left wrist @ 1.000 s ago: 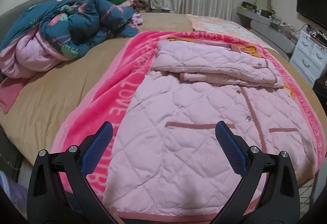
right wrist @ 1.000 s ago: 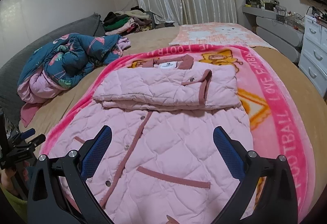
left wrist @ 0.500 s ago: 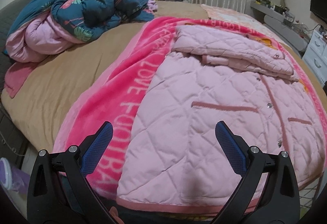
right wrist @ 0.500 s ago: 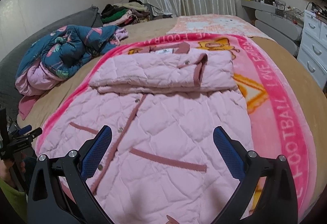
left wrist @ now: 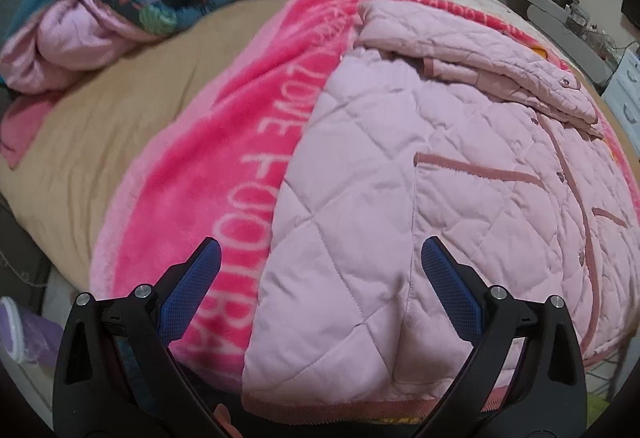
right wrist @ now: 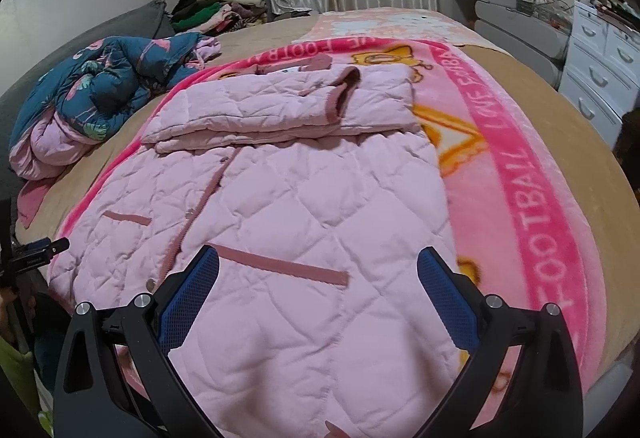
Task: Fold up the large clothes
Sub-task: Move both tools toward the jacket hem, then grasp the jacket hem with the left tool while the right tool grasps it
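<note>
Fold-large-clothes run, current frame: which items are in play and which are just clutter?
In play:
- pink quilted coat, sleeves already folded across its top
- left gripper, open near the coat's hem
- right gripper, open over the coat
- pink football blanket beneath the coat

Clutter:
- teal floral duvet, bunched up
- clothes pile at the far edge
- white drawers

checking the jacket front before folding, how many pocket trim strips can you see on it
2. One pocket strip lies just ahead of the right hand-held gripper; the other pocket strip sits across the button placket, toward the left edge of the jacket. The folded-over top may hide more.
</note>
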Available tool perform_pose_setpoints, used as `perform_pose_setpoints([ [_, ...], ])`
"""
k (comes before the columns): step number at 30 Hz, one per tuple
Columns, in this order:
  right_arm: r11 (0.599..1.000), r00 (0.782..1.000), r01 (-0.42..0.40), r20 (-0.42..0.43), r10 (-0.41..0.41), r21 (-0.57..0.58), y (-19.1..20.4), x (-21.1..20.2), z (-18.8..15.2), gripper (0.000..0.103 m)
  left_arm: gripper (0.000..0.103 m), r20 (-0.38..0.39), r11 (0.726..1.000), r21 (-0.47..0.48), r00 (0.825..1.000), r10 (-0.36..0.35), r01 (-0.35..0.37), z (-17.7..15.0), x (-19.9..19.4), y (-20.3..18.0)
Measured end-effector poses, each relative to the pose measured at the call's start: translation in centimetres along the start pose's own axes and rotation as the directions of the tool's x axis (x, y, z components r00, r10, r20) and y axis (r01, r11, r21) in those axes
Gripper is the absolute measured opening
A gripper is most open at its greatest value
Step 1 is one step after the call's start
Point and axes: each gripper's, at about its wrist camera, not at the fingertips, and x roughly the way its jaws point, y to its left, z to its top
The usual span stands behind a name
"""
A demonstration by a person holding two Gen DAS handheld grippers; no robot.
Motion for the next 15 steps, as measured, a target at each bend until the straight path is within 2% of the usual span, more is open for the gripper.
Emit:
perform_pose_setpoints([
  [5, 1.000, 1.000, 0.002, 0.007, -0.002, 0.002, -0.3, -0.3, 0.1, 0.099, 0.094, -0.087, 0.993, -0.086, 0.993, -0.082, 0.074, -0.3, 1.7, 1.7],
  [9, 1.000, 1.000, -0.001, -0.004, 0.001, 0.001, -0.4, -0.4, -0.1, 0.099, 0.094, -0.159, 0.975, -0.166, 0.972, -0.173, 0.146, -0.7, 3.3, 3.0],
  [12, 1.000, 1.000, 0.009, -0.025, -0.009, 0.001, -1.0, -0.4, -0.7, 0.099, 0.094, -0.187, 0.975, -0.154, 0.964, -0.188, 0.160, -0.8, 4.0, 2.3],
  [15, 1.000, 0.998, 0.018, -0.056, -0.018, 0.009, -1.9, -0.6, -1.5, 0.099, 0.094, -0.219, 0.985, -0.080, 0.961, -0.170, 0.156, -1.0, 4.6, 0.6],
])
